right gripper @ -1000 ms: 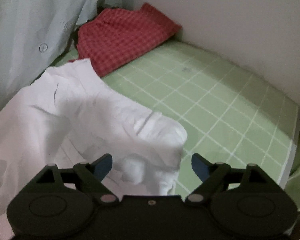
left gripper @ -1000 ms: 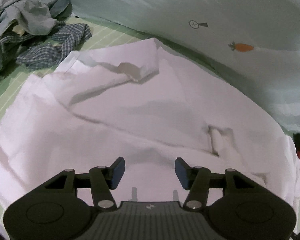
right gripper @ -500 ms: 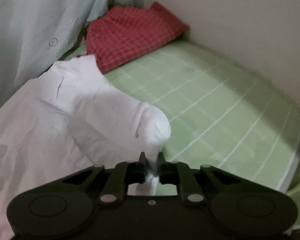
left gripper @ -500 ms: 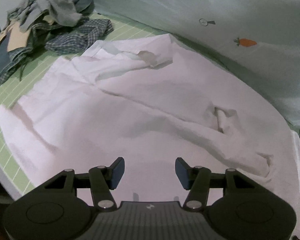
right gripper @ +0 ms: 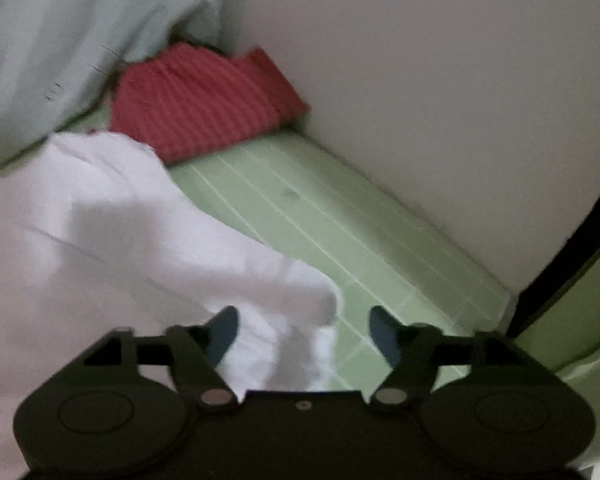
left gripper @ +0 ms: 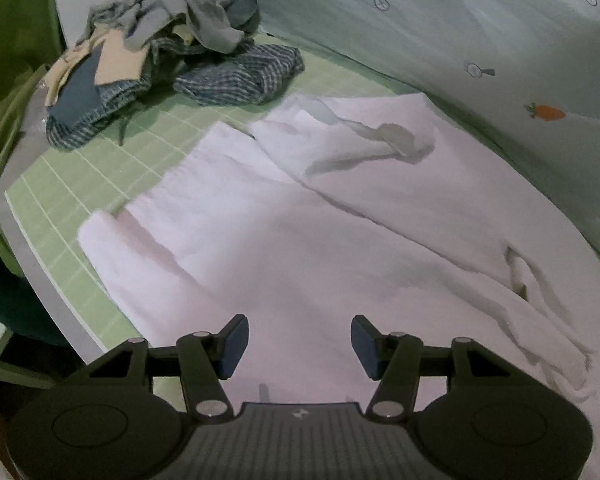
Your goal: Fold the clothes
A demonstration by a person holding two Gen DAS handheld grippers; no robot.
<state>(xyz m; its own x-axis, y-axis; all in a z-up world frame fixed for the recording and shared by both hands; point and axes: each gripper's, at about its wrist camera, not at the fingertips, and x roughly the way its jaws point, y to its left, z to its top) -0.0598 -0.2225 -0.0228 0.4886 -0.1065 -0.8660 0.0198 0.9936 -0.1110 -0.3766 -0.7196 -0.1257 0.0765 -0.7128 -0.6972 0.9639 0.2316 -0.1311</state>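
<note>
Spreading a white shirt [left gripper: 340, 240] across the green grid mat [left gripper: 100, 184].
Left gripper [left gripper: 299, 342] and right gripper [right gripper: 304, 330] are both hovering over the shirt, jaws released; red checked cloth [right gripper: 204, 104] is lying beyond it.

A green mat [left gripper: 112, 184] with a pale grid covers the table. A light curtain [left gripper: 480, 24] printed with a small orange carrot [left gripper: 546, 112] hangs along its far edge. On the right wrist view, the mat [right gripper: 340, 224] meets a plain white wall [right gripper: 440, 80], with a curtain fold [right gripper: 60, 40] at the corner.
</note>
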